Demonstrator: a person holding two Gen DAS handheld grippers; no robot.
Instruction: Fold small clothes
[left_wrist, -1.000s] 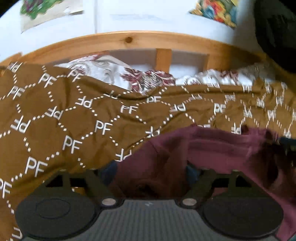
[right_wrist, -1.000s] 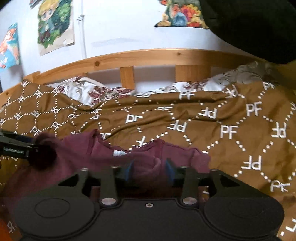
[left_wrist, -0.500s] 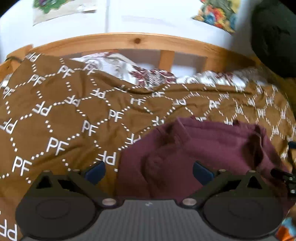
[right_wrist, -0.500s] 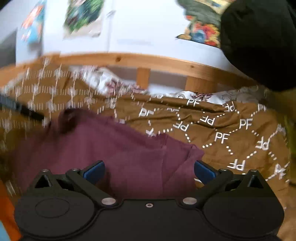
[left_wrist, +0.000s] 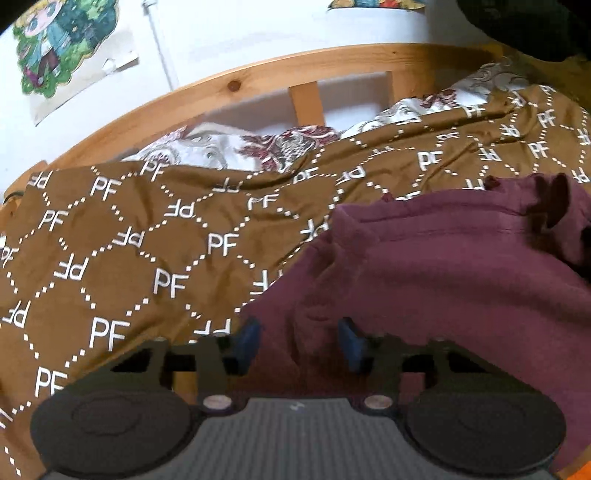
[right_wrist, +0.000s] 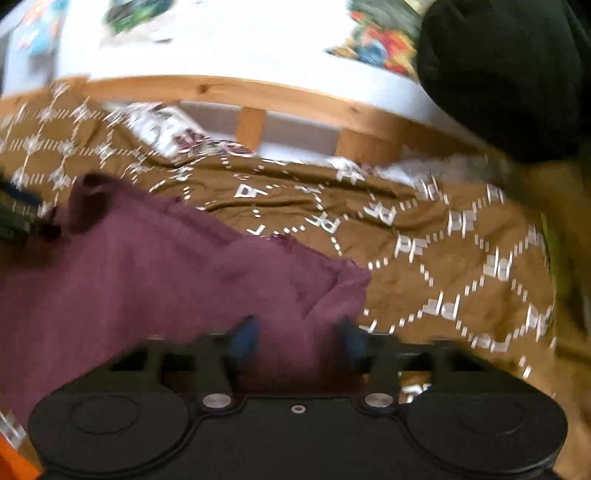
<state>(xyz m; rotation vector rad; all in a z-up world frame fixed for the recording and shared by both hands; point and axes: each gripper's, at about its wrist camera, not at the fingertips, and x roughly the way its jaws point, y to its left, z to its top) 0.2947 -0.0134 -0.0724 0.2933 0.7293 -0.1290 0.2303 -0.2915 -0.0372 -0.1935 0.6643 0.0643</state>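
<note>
Both claws have pinched closer since before, each with cloth between its blue tips. Left claw (left_wrist: 299, 343) and right claw (right_wrist: 297, 341) sit half shut around the crumpled dark-red cotton top (left_wrist: 443, 277).

I'm looking at a plain maroon garment (left_wrist: 443, 266) lying on a brown bedspread (left_wrist: 122, 258) that's carrying white "PF" letters inside dotted white diamonds. Behind it I'm seeing a white pillow (left_wrist: 221, 151) showing dark red floral swirls, a honey-coloured wooden bed frame (left_wrist: 258, 81), and blue pads on my black left gripper (left_wrist: 297, 341).
</note>
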